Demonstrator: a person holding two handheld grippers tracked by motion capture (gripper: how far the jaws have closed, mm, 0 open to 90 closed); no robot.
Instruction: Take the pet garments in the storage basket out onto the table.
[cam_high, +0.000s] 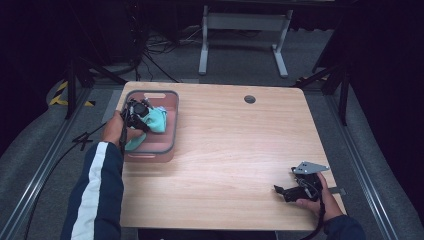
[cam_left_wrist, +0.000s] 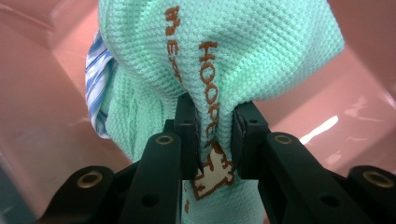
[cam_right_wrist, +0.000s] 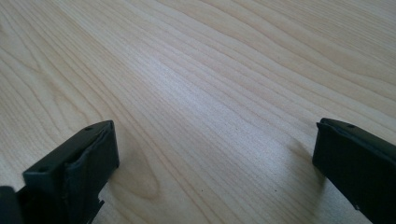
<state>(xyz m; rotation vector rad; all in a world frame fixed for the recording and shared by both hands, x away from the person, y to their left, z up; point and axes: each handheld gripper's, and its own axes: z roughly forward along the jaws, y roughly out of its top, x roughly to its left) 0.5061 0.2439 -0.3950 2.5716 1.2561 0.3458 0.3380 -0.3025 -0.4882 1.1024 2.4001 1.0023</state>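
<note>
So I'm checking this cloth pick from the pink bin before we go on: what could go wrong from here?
The left tool pinches only a narrow fold of the mint waffle cloth, so the hanging bulk might slip free. A blue-striped cloth lies against it and could get dragged out of the pink bin too. The right tool sits open low over the table, too far away to catch anything.

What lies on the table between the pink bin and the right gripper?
Nothing: in the high view the wooden table is bare between the pink bin and the right gripper. The right gripper view shows plain wood ahead of its open jaws.
</note>
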